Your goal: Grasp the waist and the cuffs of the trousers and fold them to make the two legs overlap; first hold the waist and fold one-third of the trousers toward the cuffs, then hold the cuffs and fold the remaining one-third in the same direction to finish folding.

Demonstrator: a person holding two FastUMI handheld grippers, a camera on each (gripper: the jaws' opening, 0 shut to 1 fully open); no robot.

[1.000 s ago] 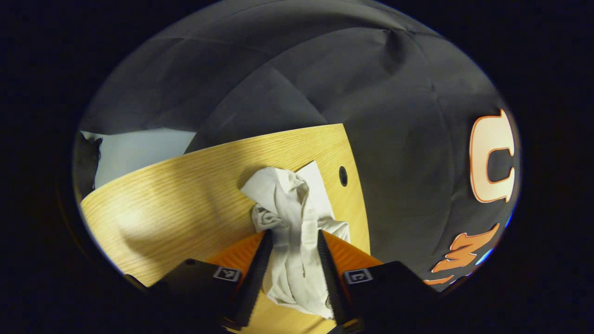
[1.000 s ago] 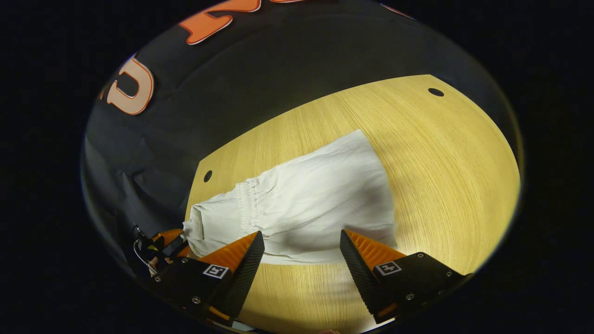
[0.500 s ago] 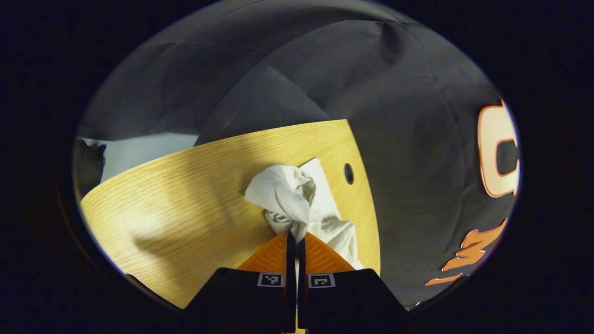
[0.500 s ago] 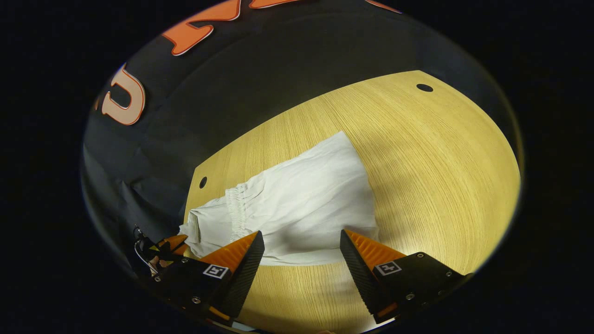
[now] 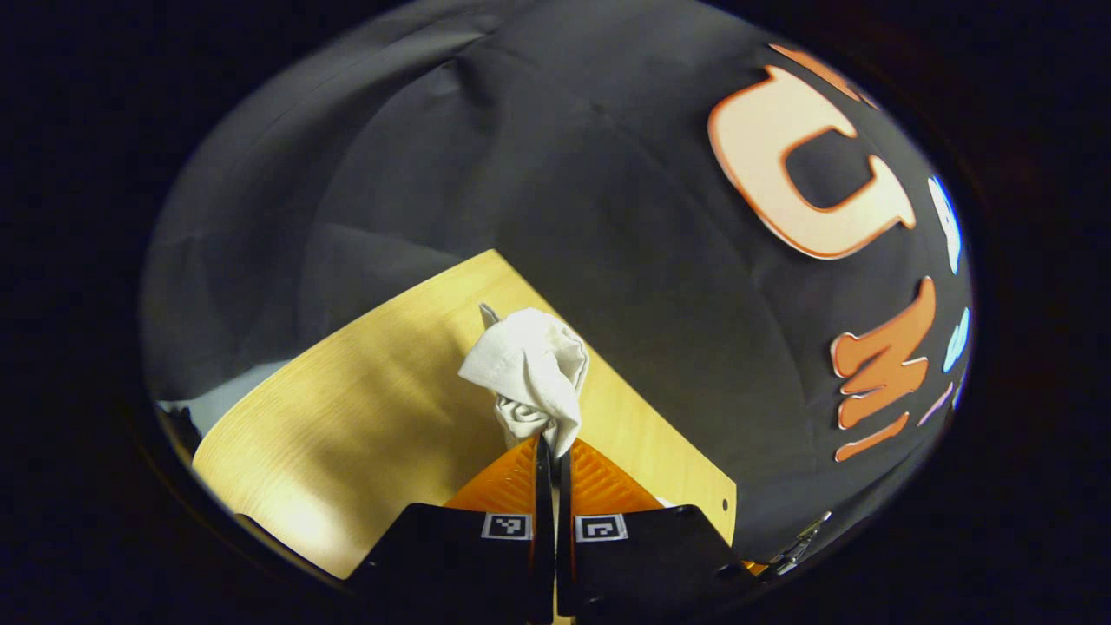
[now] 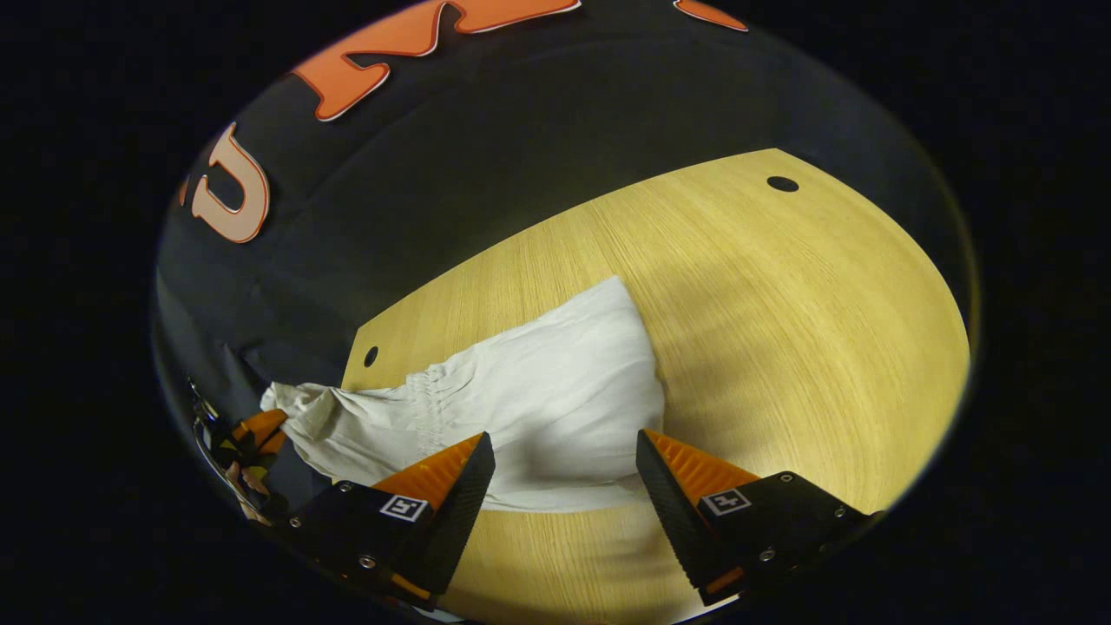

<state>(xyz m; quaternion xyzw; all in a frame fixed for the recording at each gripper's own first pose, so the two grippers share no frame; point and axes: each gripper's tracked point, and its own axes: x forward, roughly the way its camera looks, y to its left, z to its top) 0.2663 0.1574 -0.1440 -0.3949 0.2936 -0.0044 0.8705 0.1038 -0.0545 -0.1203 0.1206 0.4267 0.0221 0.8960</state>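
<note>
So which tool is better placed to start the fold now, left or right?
Left. The left tool is shut on a bunched end of the trousers and lifts it off the table. The right tool is open, above the cloth, holding nothing.

White trousers (image 6: pixel 538 391) lie on the wooden table (image 6: pixel 781 330), gathered waistband toward 9 o'clock, where that end is lifted off the table edge. The right gripper (image 6: pixel 564 473) sits at 6 o'clock with fingers wide apart, just above the near hem. The left gripper (image 6: pixel 256 430) shows at 8 o'clock, right at the raised end of the cloth.
</note>
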